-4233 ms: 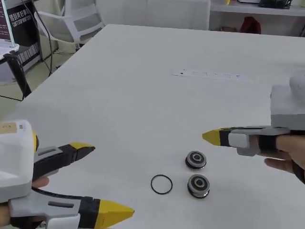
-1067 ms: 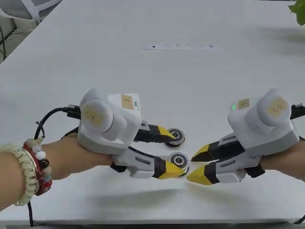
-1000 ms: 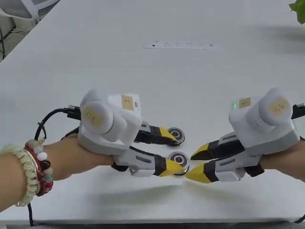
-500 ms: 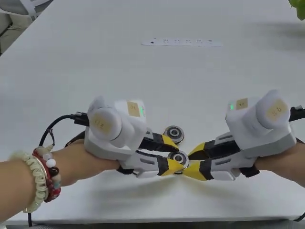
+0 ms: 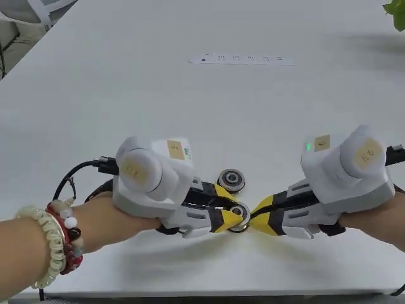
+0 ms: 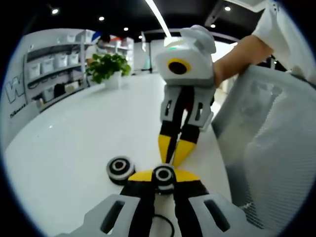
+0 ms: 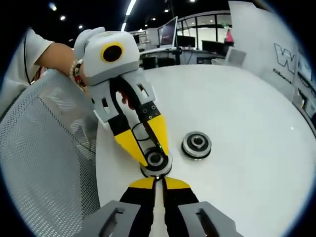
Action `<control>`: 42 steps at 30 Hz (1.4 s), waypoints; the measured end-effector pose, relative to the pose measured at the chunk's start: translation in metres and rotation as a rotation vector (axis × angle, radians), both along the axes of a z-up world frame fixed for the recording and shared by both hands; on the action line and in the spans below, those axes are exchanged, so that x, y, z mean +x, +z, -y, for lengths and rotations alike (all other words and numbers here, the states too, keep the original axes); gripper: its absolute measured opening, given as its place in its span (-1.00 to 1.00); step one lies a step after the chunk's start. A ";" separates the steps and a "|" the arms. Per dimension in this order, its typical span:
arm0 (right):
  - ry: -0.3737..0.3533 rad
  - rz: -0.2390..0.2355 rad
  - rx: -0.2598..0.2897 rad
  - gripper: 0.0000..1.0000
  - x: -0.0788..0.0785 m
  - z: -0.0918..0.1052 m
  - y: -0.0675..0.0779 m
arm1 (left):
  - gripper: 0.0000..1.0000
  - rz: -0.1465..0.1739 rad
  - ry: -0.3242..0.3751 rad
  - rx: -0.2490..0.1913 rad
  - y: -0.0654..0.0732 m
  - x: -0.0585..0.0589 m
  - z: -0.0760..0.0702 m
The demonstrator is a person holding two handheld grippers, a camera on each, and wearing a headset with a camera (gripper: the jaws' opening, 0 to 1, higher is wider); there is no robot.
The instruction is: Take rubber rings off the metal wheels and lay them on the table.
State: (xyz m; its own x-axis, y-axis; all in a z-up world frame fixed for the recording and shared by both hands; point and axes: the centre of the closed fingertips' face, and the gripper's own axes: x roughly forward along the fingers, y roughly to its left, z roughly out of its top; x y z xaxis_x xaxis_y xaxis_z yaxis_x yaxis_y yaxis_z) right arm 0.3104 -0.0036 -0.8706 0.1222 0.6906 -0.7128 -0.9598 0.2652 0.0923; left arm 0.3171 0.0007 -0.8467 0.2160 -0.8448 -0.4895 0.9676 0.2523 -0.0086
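Two metal wheels lie near the front edge of the white table. My left gripper is shut on the nearer wheel, whose hub shows between its yellow fingertips. My right gripper faces it from the right, jaws closed at that wheel's rim, where its black rubber ring sits. The second wheel lies free just behind, with its own ring still on it. A loose rubber ring rests on the table under my left gripper.
A white strip with dark marks lies far back on the table. A green plant stands at the far right corner. A mesh chair sits just off the table's front edge.
Both grippers have come together at the near wheel. The left closed on it and lifted it slightly; the right's jaws went from slightly open to closed at its rim.
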 end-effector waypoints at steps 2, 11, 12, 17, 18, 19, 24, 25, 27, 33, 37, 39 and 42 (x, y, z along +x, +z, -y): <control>0.000 0.007 -0.006 -0.98 0.001 0.000 0.000 | -0.71 0.002 0.003 -0.011 0.000 0.000 0.000; -0.187 -0.185 0.065 -1.00 0.004 0.003 0.000 | -0.71 0.016 0.005 -0.027 0.000 0.002 0.000; -0.204 -0.205 0.077 -1.00 0.004 0.004 -0.001 | -0.71 0.016 0.007 -0.030 0.000 0.002 0.000; -0.306 -0.338 0.163 -1.00 0.005 0.006 0.000 | -0.71 0.022 0.008 -0.053 -0.001 0.002 0.000; -0.319 -0.355 0.178 -1.00 0.005 0.006 0.000 | -0.71 0.021 0.009 -0.057 0.000 0.002 0.000; -0.332 -0.373 0.192 -1.00 0.006 0.007 0.000 | -0.71 0.024 0.008 -0.060 0.000 0.002 0.000; -0.383 -0.452 0.251 -1.00 0.003 0.007 0.003 | -0.71 0.028 0.007 -0.075 0.000 0.002 0.000; -0.390 -0.463 0.260 -1.00 0.003 0.007 0.003 | -0.71 0.030 0.006 -0.078 0.000 0.002 0.000; -0.401 -0.484 0.278 -1.00 0.003 0.007 0.004 | -0.71 0.031 0.008 -0.085 0.000 0.002 0.000; -0.427 -0.556 0.351 -1.00 -0.001 0.007 0.012 | -0.72 0.037 0.008 -0.089 -0.001 0.002 0.000; -0.456 -0.590 0.399 -1.00 0.002 0.003 0.017 | -0.72 0.039 0.004 -0.098 -0.001 0.002 0.000; -0.464 -0.607 0.418 -1.00 0.002 0.001 0.019 | -0.72 0.039 0.005 -0.099 -0.001 0.002 0.000; -0.474 -0.626 0.432 -1.00 0.002 0.000 0.020 | -0.72 0.040 0.004 -0.097 -0.001 0.002 0.000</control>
